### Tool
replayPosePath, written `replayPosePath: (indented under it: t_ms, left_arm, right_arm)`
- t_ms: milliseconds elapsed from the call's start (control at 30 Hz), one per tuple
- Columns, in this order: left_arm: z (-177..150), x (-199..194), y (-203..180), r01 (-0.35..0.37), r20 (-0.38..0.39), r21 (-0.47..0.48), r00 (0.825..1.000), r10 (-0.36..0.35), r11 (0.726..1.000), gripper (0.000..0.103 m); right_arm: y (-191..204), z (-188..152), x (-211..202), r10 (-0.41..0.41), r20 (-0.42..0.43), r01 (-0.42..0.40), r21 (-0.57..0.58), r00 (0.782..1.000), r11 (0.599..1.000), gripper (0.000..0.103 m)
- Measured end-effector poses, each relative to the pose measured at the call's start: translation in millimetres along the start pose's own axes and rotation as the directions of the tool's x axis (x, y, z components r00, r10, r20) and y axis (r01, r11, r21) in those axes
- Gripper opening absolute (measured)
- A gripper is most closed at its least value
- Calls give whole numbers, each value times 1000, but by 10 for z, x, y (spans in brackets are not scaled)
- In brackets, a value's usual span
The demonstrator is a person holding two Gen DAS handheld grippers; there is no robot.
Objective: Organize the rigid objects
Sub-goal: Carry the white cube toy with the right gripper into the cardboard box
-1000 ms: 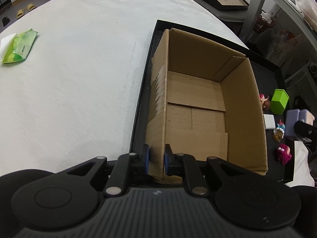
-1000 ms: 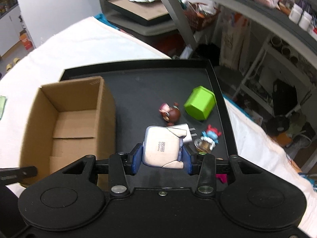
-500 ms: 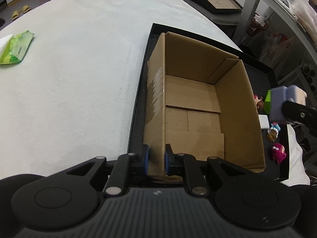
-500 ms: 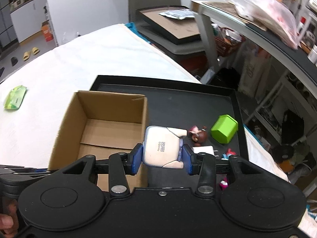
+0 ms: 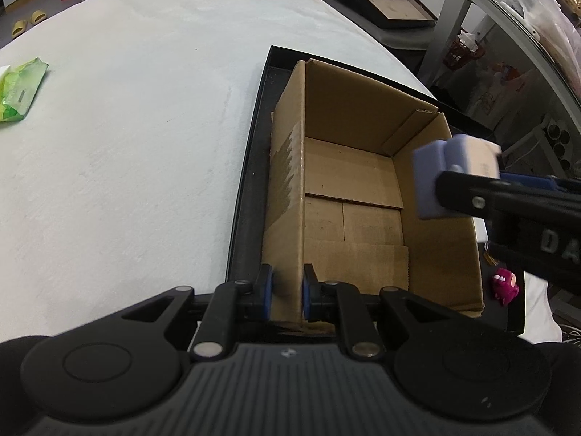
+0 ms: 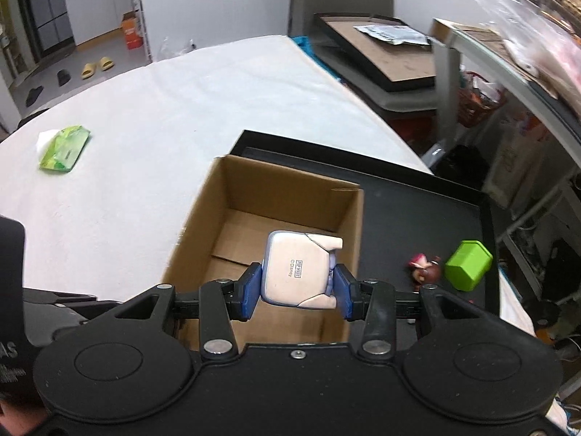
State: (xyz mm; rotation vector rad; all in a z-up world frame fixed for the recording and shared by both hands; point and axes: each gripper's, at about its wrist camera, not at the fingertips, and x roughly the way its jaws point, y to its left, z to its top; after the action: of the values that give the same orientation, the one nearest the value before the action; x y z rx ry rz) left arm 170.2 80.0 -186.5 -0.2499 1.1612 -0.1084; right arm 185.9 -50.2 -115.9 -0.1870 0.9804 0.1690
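Observation:
An open, empty cardboard box (image 5: 348, 181) stands in a black tray (image 5: 250, 167) on the white table. My left gripper (image 5: 285, 292) is shut on the box's near left wall. My right gripper (image 6: 297, 289) is shut on a pale lilac toy figure (image 6: 297, 269) and holds it above the box (image 6: 268, 225), over its right side. The figure also shows in the left wrist view (image 5: 454, 174). A green block (image 6: 468, 263) and a small brown-headed figure (image 6: 425, 269) lie on the tray (image 6: 417, 210) right of the box. A magenta toy (image 5: 504, 285) lies at the tray's near right.
A green packet (image 6: 65, 147) lies on the table at the far left, also in the left wrist view (image 5: 20, 92). A metal shelf rack (image 6: 508, 72) and a second tray with cardboard (image 6: 381, 51) stand beyond the table on the right.
My right gripper has carried the lilac figure up from the tray and leftward over the box. My left gripper has kept its hold on the box wall.

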Motion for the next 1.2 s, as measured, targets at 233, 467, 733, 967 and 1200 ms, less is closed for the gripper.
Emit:
replayPosePath:
  t_ms: [233, 467, 733, 967, 1200]
  left_arm:
    - [-4, -6, 90, 31, -14, -39, 999, -31, 999, 15]
    - [13, -4, 114, 45, -20, -66, 999, -47, 997, 15]
    - [25, 2, 162, 65, -26, -97, 997, -68, 993, 15]
    - [17, -15, 88, 28, -13, -66, 999, -29, 997, 15]
    - [3, -37, 58, 2, 2, -62, 1000, -2, 998, 15]
  right_arm:
    - [82, 83, 182, 39, -16, -39, -10, 999, 999, 42]
    - [118, 173, 302, 102, -19, -101, 24, 995, 995, 43]
    - [53, 207, 306, 137, 16, -138, 98, 990, 986, 51]
    - [-254, 51, 132, 89, 13, -90, 176, 996, 980, 55]
    - [-510, -190, 0, 20, 18, -23, 211, 1000, 977, 69]
